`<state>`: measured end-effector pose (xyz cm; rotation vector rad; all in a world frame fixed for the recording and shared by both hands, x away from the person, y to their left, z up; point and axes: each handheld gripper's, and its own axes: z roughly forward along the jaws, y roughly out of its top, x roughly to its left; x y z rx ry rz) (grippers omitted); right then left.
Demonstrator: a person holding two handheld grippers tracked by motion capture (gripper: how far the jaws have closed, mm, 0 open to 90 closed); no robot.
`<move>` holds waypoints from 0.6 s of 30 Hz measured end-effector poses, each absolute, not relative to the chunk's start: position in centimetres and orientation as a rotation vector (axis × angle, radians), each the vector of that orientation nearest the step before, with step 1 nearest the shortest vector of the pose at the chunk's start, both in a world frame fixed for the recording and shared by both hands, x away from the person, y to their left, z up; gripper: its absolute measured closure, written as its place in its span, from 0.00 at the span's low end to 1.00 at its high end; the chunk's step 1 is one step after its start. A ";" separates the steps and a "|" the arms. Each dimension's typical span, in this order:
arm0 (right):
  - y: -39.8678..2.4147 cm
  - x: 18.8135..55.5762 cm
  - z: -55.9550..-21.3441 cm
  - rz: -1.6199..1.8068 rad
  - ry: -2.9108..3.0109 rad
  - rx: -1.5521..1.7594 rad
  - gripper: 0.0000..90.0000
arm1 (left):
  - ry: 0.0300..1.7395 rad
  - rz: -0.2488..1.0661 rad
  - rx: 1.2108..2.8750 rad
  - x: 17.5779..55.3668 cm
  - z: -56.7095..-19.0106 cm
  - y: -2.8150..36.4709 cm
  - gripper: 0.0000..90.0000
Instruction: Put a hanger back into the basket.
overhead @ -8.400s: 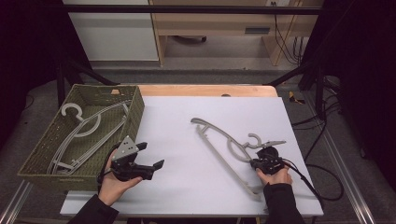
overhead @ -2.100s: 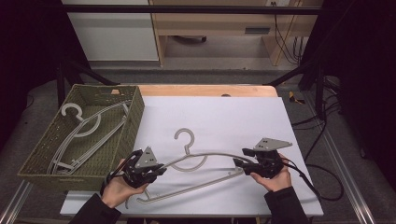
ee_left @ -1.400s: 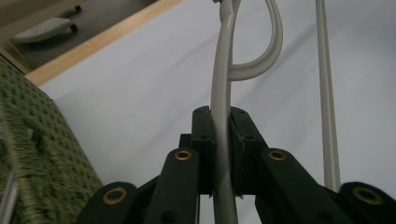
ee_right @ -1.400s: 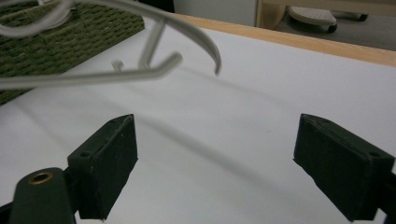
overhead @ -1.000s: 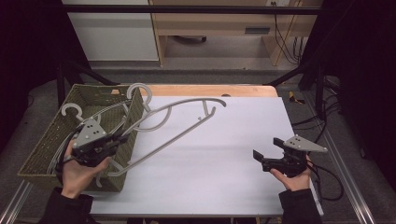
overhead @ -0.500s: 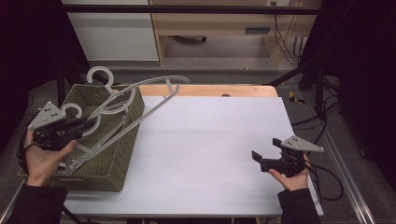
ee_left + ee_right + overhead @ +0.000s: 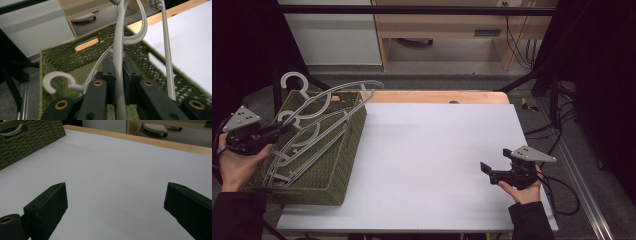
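We carry grey hanger (image 7: 329, 102) above the green basket (image 7: 339, 172) to drop it there | left claw (image 7: 118, 67) pinching its bar | right claw (image 7: 116, 202) spread, idle, far right of basket

A white table (image 7: 437, 150) with a wooden far edge carries a green woven basket (image 7: 337, 165) at its left.
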<state>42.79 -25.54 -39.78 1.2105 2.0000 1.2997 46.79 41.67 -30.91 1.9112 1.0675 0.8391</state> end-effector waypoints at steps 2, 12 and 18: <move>-25.6 42.8 -39.8 1.298 2.001 1.209 0.06 | 1.077 0.840 1.908 46.9 -31.2 42.3 0.91; -25.5 42.9 -39.9 1.289 2.013 1.208 0.06 | 1.159 0.850 1.898 46.5 -32.7 45.8 0.91; -25.4 42.9 -39.9 1.289 2.010 1.212 0.06 | 1.194 0.849 1.888 46.1 -33.5 47.4 0.91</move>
